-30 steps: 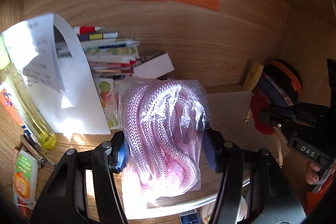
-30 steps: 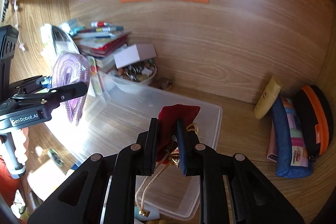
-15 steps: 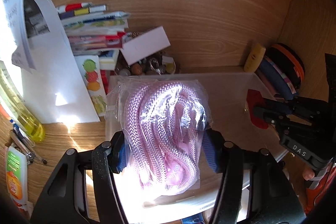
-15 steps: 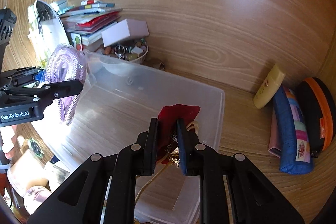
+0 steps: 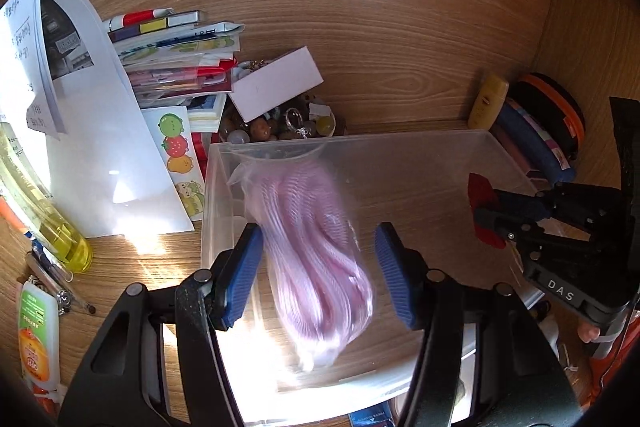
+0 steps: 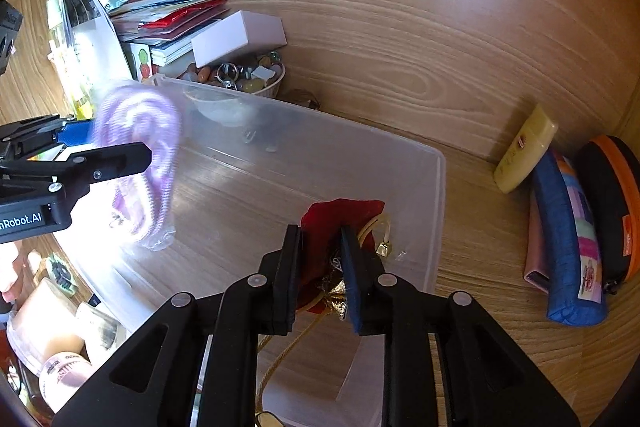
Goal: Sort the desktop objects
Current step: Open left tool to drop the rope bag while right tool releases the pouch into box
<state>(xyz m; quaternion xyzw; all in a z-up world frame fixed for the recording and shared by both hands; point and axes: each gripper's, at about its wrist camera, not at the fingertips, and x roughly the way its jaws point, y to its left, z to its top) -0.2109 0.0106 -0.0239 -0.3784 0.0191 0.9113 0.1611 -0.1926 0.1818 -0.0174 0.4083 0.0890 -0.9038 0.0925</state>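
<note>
A clear bag of pink rope (image 5: 316, 259) shows blurred between the blue pads of my left gripper (image 5: 316, 231). The jaws stand wide apart and neither pad presses on the bag. It hangs over the left end of a clear plastic box (image 5: 400, 155). In the right wrist view the same bag (image 6: 148, 155) drops past the left gripper (image 6: 100, 155). My right gripper (image 6: 320, 233) is over the box's right end (image 6: 436, 195). Its jaws are opening, with a red drawstring pouch (image 6: 340, 215) still pinched between the pads and its gold cord trailing below.
A stack of books and pens (image 5: 172, 67), a curled white sheet (image 5: 92, 131) and a bowl of trinkets (image 5: 288, 123) crowd the back left. A yellow bottle (image 5: 40, 211) stands at the left. A yellow tube (image 6: 524, 151), a blue pouch (image 6: 568, 239) and an orange-rimmed case (image 6: 616, 203) lean at the right.
The left jaws have sprung apart and the pink rope bag has slipped down toward the box. The right jaws stand slightly wider around the red pouch. Both views tilt further down.
</note>
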